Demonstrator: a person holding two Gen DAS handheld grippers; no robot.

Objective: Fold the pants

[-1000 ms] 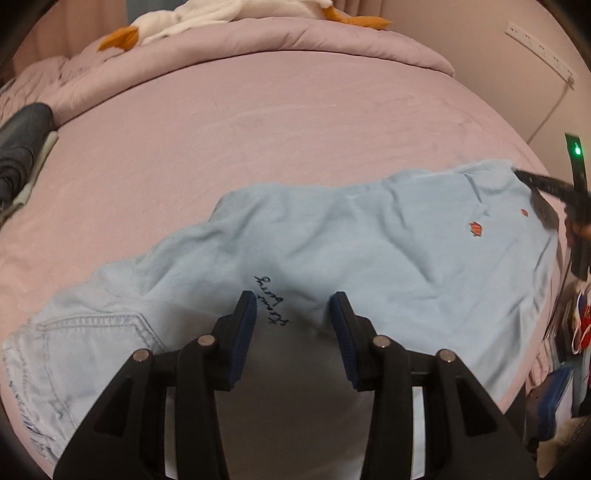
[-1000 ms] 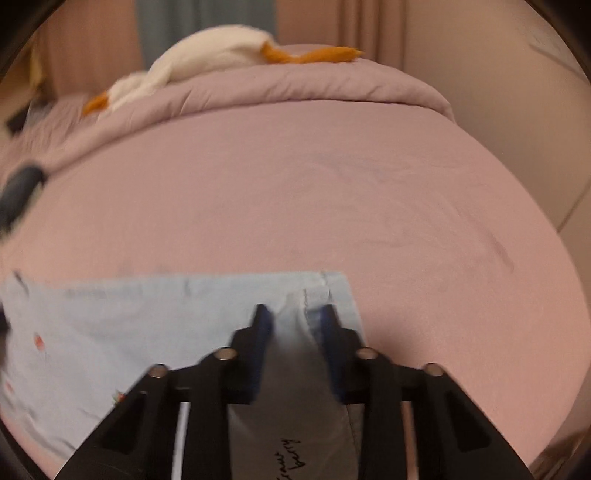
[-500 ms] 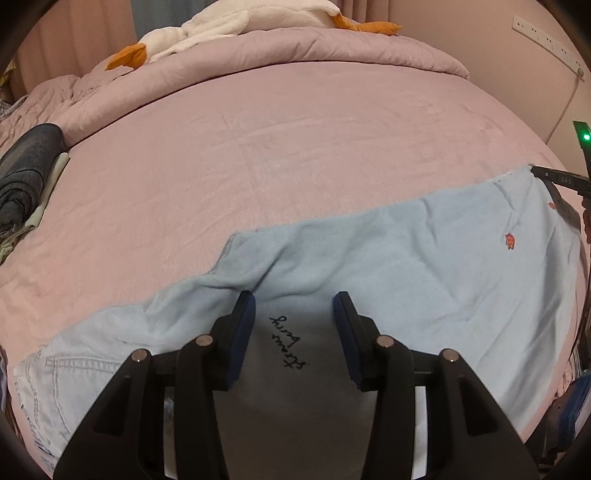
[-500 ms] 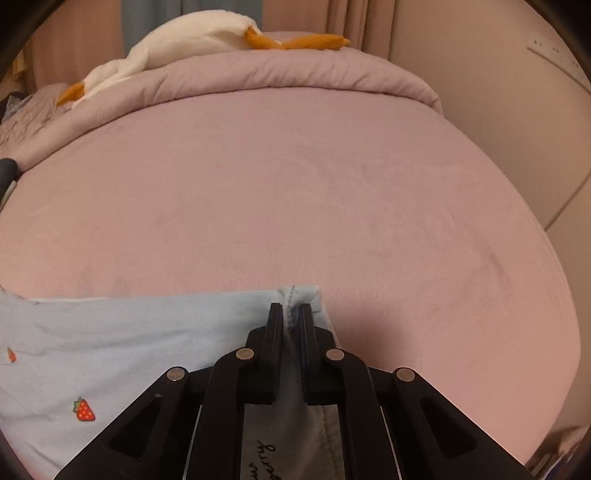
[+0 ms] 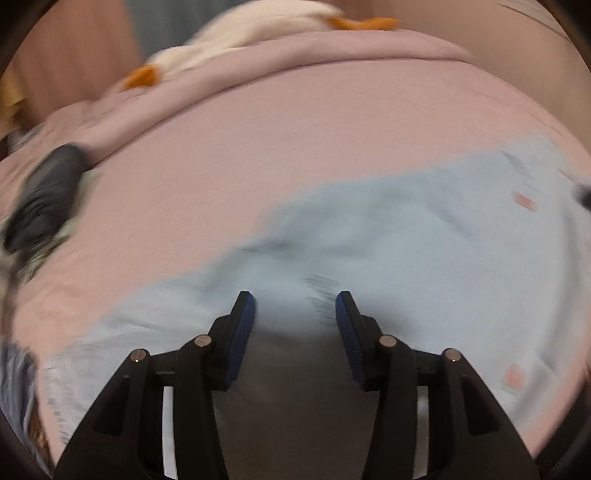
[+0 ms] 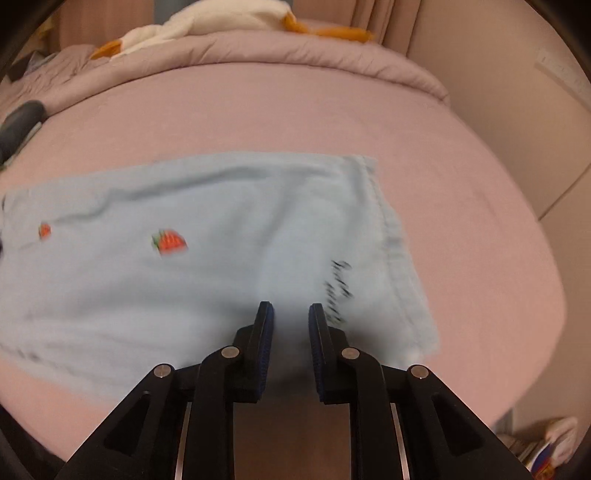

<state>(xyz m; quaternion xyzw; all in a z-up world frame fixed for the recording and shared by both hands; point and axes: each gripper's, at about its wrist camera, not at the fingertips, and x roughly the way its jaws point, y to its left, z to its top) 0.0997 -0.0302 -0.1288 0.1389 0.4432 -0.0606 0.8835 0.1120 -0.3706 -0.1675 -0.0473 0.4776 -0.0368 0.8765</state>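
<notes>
Light blue pants [image 5: 406, 240] lie spread on the pink bed [image 5: 295, 155]. In the right wrist view the pants [image 6: 184, 288] show a red strawberry patch [image 6: 170, 242], dark script [image 6: 338, 291] and the stitched hem [image 6: 391, 236] at the right. My left gripper [image 5: 294, 299] stands open just above the cloth, with nothing pinched. My right gripper [image 6: 291, 308] hovers over the leg near the script; its jaws are opening and the pads press on nothing. The left wrist view is blurred by motion.
A dark folded garment [image 5: 44, 199] lies at the bed's left edge. A white plush with orange parts [image 6: 207, 22] rests on the rolled duvet [image 6: 295, 55] at the far end. A beige wall [image 6: 498, 92] runs along the right. Bare pink sheet lies beyond the pants.
The right gripper, shut on the hem half a second ago, has let go and drawn back left along the leg. The hem now lies flat. The left view shifted slightly.
</notes>
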